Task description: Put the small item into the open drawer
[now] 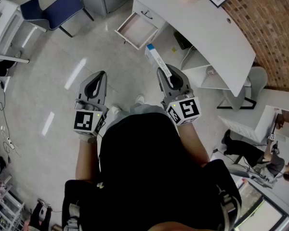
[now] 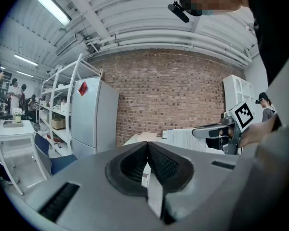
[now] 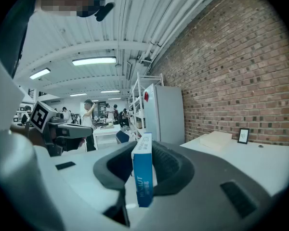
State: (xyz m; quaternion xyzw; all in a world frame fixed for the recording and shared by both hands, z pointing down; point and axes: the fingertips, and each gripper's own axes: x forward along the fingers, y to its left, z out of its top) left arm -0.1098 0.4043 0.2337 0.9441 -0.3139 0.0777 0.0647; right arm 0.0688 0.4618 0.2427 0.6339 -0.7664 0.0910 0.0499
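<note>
Two grippers at frame centre: the left gripper (image 1: 99, 78) pinched together, empty; the right gripper (image 1: 166, 75) clamped on one blue-and-white box (image 1: 158, 60); one open drawer (image 1: 136, 31) at upper centre, well apart from it.

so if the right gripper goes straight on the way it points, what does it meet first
Probably the open drawer of the white desk, led by the box it holds; depth is unclear.
</note>
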